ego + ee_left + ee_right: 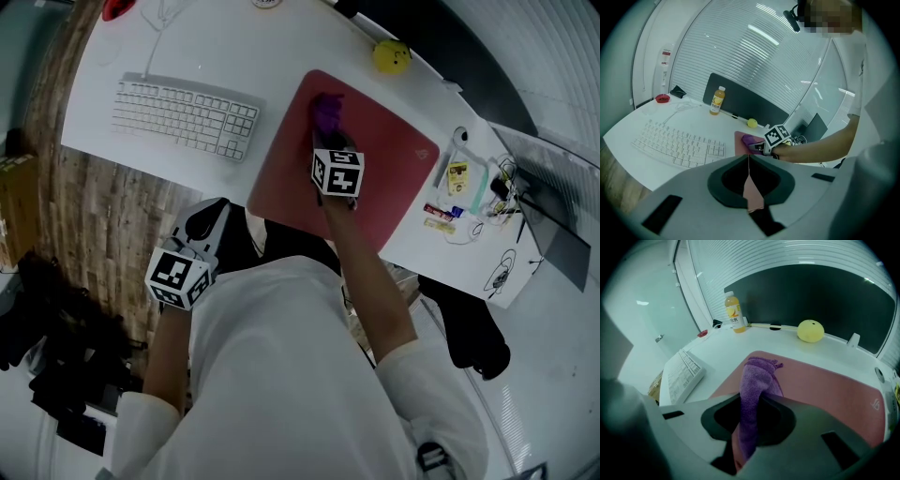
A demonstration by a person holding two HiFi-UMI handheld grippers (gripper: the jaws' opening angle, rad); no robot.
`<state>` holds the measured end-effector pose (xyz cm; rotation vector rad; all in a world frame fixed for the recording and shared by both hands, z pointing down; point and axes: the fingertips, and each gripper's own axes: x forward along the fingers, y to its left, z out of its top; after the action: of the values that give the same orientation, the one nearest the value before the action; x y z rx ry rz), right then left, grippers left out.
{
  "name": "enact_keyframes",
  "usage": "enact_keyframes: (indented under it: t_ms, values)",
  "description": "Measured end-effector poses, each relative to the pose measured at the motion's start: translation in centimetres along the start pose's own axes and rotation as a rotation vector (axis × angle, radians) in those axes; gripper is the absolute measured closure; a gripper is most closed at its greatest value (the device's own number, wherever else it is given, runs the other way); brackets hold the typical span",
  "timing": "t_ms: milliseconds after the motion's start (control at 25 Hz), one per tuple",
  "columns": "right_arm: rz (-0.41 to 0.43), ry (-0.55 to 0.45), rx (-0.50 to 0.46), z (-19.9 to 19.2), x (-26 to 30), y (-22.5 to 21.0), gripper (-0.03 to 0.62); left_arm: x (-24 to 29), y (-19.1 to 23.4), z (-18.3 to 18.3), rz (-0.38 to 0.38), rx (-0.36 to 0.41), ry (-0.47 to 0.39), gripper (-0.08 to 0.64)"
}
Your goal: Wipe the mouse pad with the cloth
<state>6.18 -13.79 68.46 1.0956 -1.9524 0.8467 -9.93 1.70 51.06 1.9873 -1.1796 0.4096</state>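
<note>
On the white desk (pixel 234 56), the red mouse pad (pixel 380 164) lies just right of the keyboard (pixel 185 115). The right gripper (pixel 750 427) pinches a purple cloth (pixel 757 380) between its jaws, and the cloth's free end rests on the far left part of the pad. The left gripper (pixel 749 174) is held off the near desk edge, close to the person's body, its jaws pressed together with nothing between them. A yellow ball (pixel 391 56) sits beyond the pad, and an orange bottle (pixel 733 311) stands farther left.

A white keyboard (pixel 186 116) lies on the left of the desk (pixel 272 47). A yellow ball (pixel 391 56) and an orange bottle (pixel 734 311) stand near the back edge, well apart.
</note>
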Motion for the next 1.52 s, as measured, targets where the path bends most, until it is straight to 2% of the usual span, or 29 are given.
enact_keyframes:
  t_ms: [520, 800, 1000, 1280, 1520]
  values:
    - [0.140, -0.016, -0.003, 2.3, 2.0, 6.0, 0.517, 0.0, 0.0, 0.7, 0.011, -0.007, -0.033, 0.540]
    - [0.251, -0.086, 0.005, 6.0, 1.4, 8.1, 0.517, 0.3, -0.4, 0.7, 0.013, 0.001, -0.022, 0.540]
    - [0.222, -0.096, -0.002, 6.8, 2.3, 5.3, 0.517, 0.8, -1.3, 0.7, 0.006, 0.017, -0.005, 0.540]
    - [0.100, -0.077, 0.014, 5.4, 2.2, -2.2, 0.517, 1.9, -3.5, 0.0, -0.009, 0.036, 0.018, 0.540]
    - [0.038, -0.076, 0.044, 3.8, 0.6, -7.7, 0.517, 3.3, -6.4, -0.3, -0.032, 0.056, 0.028, 0.540]
